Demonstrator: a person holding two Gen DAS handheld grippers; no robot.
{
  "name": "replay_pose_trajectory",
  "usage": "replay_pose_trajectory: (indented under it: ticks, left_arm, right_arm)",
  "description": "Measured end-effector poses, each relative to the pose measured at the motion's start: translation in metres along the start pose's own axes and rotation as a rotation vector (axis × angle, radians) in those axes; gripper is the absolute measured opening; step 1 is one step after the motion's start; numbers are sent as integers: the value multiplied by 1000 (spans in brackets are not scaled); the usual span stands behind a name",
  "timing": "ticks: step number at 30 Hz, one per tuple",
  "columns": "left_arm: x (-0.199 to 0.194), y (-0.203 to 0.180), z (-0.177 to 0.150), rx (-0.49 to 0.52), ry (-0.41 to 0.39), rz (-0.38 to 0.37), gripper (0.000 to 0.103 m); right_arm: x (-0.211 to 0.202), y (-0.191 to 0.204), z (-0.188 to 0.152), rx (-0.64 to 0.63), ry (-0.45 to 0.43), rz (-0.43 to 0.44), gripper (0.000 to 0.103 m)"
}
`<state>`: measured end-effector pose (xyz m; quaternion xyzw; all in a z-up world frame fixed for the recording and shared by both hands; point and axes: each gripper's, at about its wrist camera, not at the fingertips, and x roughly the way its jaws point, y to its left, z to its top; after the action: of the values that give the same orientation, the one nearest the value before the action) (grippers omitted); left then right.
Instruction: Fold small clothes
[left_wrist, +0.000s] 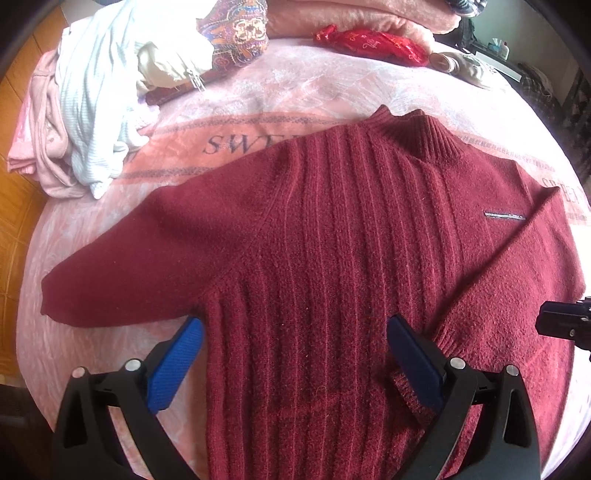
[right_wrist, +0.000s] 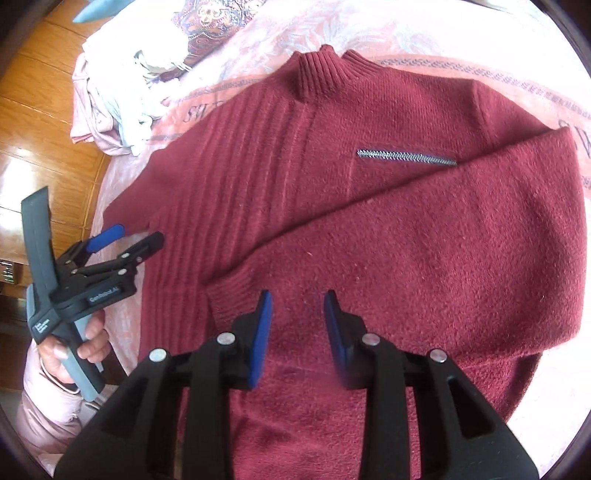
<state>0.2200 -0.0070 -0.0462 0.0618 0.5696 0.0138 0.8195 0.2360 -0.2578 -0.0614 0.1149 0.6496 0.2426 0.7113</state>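
A dark red knit sweater (left_wrist: 332, 229) lies face up on the pink bed, collar away from me; it also shows in the right wrist view (right_wrist: 369, 221). Its left sleeve (left_wrist: 122, 258) lies spread out to the left. Its right sleeve (right_wrist: 424, 214) is folded across the body, cuff (right_wrist: 229, 291) near the middle. My left gripper (left_wrist: 295, 328) is open wide over the sweater's lower left body, holding nothing; it also shows in the right wrist view (right_wrist: 136, 234). My right gripper (right_wrist: 297, 299) is open just above the folded sleeve near its cuff, holding nothing.
A pile of white and pink clothes (left_wrist: 74, 103) lies at the bed's far left. A patterned cloth (left_wrist: 236, 33), a red scarf (left_wrist: 369, 42) and a pink blanket (left_wrist: 369, 14) lie at the back. Wooden floor (right_wrist: 44, 110) lies left of the bed.
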Motion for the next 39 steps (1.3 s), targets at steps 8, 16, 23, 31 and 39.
replay_pose_trajectory:
  ticks: [8,16,23,31,39]
  left_arm:
    - [7,-4,-22,-80,75,-48,99]
    - [20,-39,-49,-72,286,-332,99]
    - [36,-50,-48,-62,289,-390,82]
    - [29,-59,-42,-26,244,-463,14]
    - [-19,-21,12,-78,26,-475,12]
  right_arm:
    - [0,-13,-3,20,-13,-37,30]
    - [-2,-18,-8,8,-21,-68,30]
    - [-12,-29,-14,17,-45,-85,30]
    - [-14,-43,-20,45,-52,-103,30]
    - [-37,-60,-19,84,-131,-88,30]
